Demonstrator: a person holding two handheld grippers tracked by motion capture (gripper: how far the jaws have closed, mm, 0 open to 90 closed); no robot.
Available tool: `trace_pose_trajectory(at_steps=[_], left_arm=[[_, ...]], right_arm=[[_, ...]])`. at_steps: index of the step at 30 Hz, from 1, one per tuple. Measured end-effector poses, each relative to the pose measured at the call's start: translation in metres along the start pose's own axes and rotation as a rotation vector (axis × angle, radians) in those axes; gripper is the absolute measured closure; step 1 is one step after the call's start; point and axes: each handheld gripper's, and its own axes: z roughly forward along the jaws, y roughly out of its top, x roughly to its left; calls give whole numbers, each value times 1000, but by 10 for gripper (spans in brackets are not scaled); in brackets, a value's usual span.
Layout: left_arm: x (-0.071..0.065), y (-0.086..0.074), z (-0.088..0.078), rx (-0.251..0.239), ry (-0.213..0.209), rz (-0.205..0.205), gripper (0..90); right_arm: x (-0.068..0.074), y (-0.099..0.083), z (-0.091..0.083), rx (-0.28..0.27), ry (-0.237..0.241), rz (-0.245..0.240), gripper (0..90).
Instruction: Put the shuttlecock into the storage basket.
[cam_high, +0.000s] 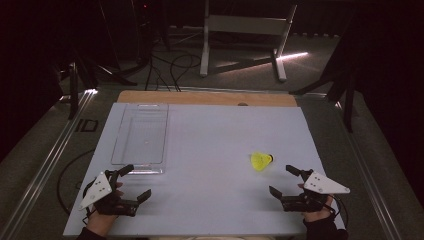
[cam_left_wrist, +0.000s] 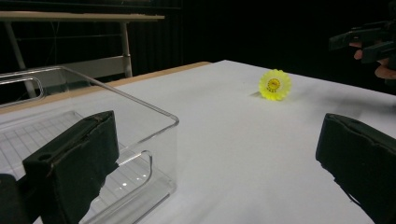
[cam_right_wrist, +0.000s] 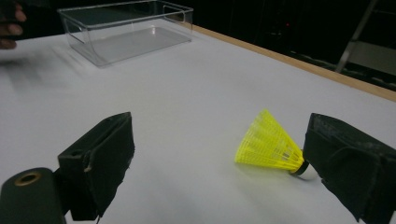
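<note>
— What lay past the jaws?
— A yellow shuttlecock (cam_left_wrist: 275, 85) on the white surface (cam_left_wrist: 233, 135), well beyond them.
— And nearer?
— A clear box (cam_left_wrist: 93, 126) behind the left-hand jaw.

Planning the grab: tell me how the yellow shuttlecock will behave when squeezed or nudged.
The shuttlecock lies on its side, so a nudge would probably roll it in a curve around its cap. Its open mesh skirt looks very light and may flex when squeezed. The dark cap seems the firmer place to grip.
</note>
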Motion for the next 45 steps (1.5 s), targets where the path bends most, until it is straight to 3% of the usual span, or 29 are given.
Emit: trace_pose_trajectory(at_steps=[6,10,21,25,32,36,37,45], left_arm=[[0,0,1,5,-3,-3,4],[-1,0,0,8,-2,-1,5],[-1,1,1,11,-6,3,5],[-2,1,1,11,-10,4,5],[-1,1,1,11,-11,5,4],[-2,1,2,11,-15,5,5],[-1,1,2,14,-14,7,5],[-1,0,2,15,-20,9,5]], right_arm=[[1,7,0,40,9,-8,83],[2,19,-3,66,2,-51,82],[-9,45,-9,129,59,-102,83],[-14,58,-11,182,89,-156,85],[-19,65,-11,213,118,-182,86],[-22,67,-9,253,145,-185,89],[-23,67,-6,285,164,-189,89],[-26,68,3,369,190,-221,97]])
